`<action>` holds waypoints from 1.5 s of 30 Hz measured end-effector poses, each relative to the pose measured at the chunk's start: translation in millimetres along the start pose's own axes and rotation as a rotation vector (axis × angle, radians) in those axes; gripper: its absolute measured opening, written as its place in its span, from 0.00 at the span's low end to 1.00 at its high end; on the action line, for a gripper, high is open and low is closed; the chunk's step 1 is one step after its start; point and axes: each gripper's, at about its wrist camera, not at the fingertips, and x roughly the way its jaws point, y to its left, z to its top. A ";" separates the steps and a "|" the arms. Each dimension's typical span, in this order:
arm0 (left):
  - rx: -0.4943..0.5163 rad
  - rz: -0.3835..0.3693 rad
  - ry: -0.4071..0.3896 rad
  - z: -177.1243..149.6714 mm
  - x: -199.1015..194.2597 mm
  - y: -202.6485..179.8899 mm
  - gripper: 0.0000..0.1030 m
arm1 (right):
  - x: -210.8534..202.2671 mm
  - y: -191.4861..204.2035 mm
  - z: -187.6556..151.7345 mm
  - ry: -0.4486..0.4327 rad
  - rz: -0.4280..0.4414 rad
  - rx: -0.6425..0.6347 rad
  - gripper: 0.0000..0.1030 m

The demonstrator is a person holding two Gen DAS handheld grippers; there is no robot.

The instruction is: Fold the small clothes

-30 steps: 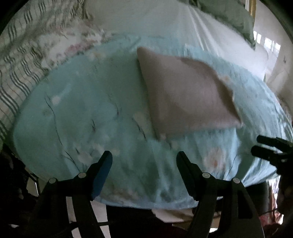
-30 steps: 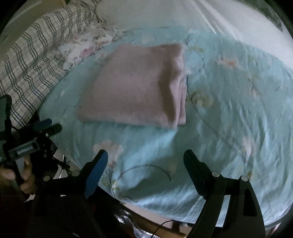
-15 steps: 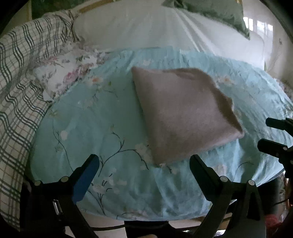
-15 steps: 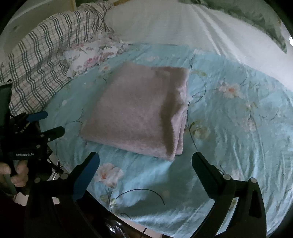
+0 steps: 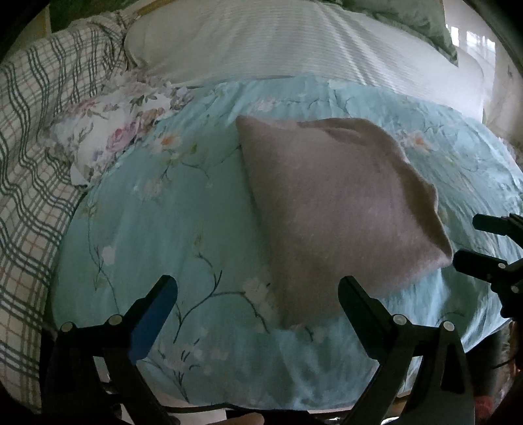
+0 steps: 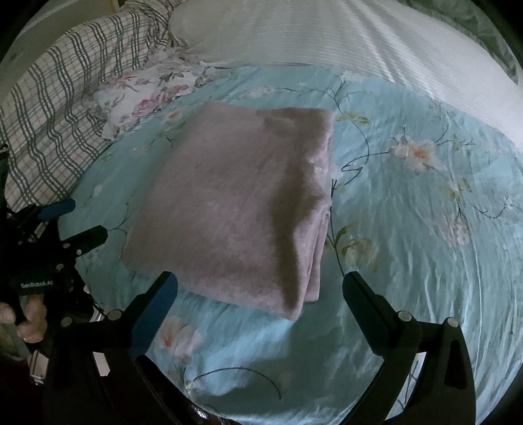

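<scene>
A pale pink fleecy garment lies folded in a flat rectangle on the light blue floral sheet. In the right wrist view the garment shows stacked layers along its right edge. My left gripper is open and empty, hovering near the sheet's front edge just short of the garment's near corner. My right gripper is open and empty above the garment's near edge. Each gripper shows in the other's view: the right one at the far right, the left one at the far left, both open.
A floral pillow and a checked blanket lie to the left. A white ribbed cover spreads behind the sheet, with a green pillow at the back right. The bed's front edge is just below the grippers.
Both grippers have pulled back and up from the bed, and their jaws have widened. The folded garment has stayed put.
</scene>
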 end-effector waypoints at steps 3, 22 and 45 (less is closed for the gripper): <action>0.009 0.004 0.000 4.8 2.1 -2.9 0.96 | 1.7 -0.4 2.1 -0.001 0.007 0.002 0.98; 0.007 -0.024 -0.035 9.5 -2.0 -5.1 0.96 | 8.0 6.0 13.5 0.006 0.033 0.002 0.98; 0.017 -0.047 -0.039 3.3 -9.9 -14.5 0.96 | 6.4 -0.2 8.1 0.013 0.038 0.026 0.98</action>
